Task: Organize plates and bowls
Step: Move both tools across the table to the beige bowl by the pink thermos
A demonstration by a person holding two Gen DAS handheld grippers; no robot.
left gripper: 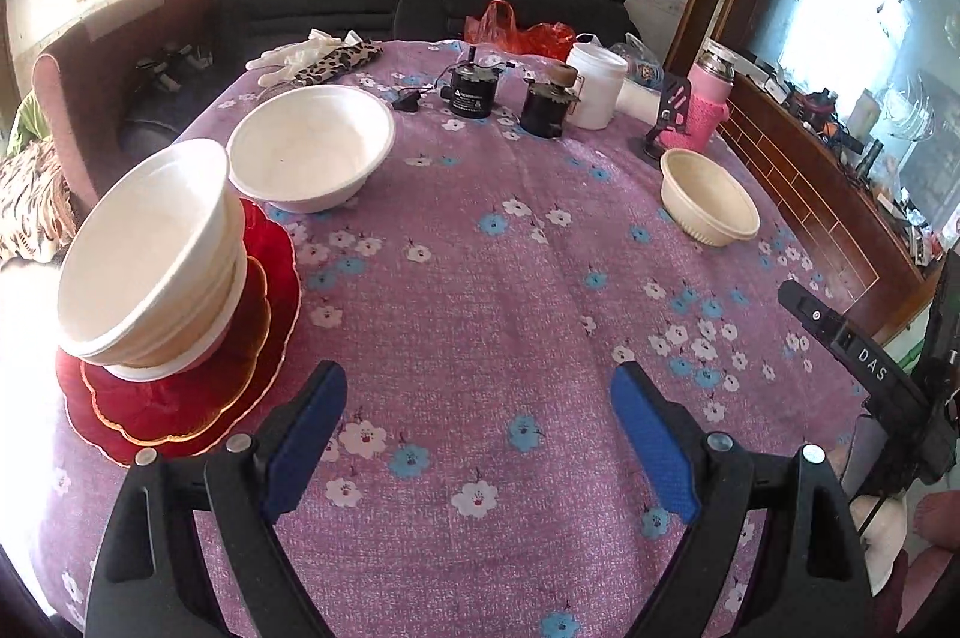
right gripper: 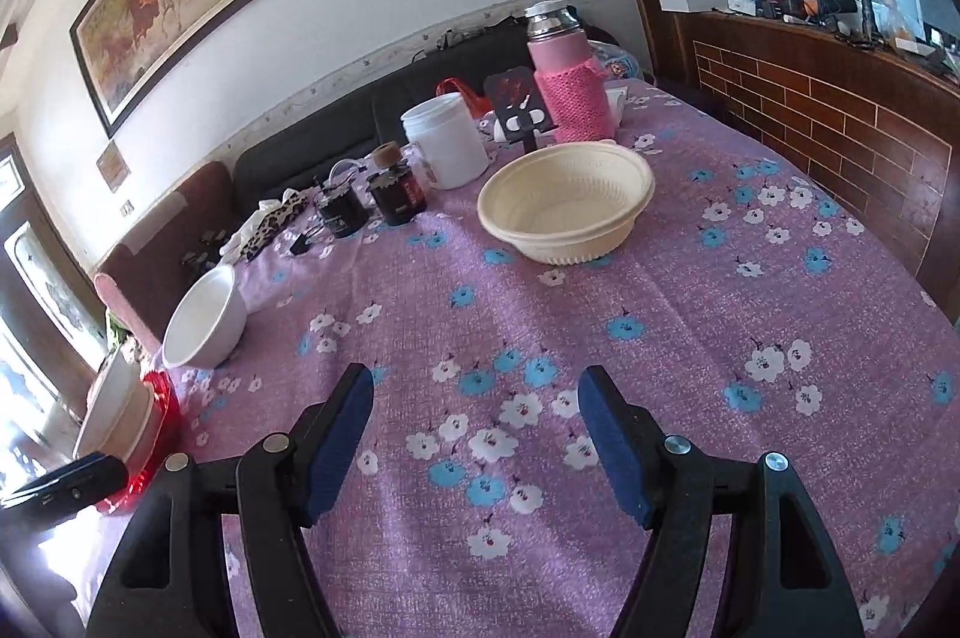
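Note:
A stack of white bowls [left gripper: 144,266] rests on red gold-rimmed plates [left gripper: 198,398] at the table's left edge; the same stack [right gripper: 120,413] shows at far left in the right wrist view. Behind it sits a single white bowl [left gripper: 312,149], also visible as the white bowl [right gripper: 207,317]. A cream ribbed bowl [left gripper: 711,197] stands alone at the right, large in the right wrist view [right gripper: 567,200]. My left gripper [left gripper: 480,386] hovers open over bare cloth right of the stack. My right gripper [right gripper: 477,386] is open and empty, well short of the cream bowl.
At the table's far side stand two dark jars [left gripper: 468,89], a white tub [left gripper: 594,83], a pink-sleeved flask [right gripper: 567,74], a phone stand [right gripper: 519,107], gloves and a leopard cloth [left gripper: 324,59]. A sofa lies behind; a brick-faced ledge [right gripper: 840,116] runs along the right.

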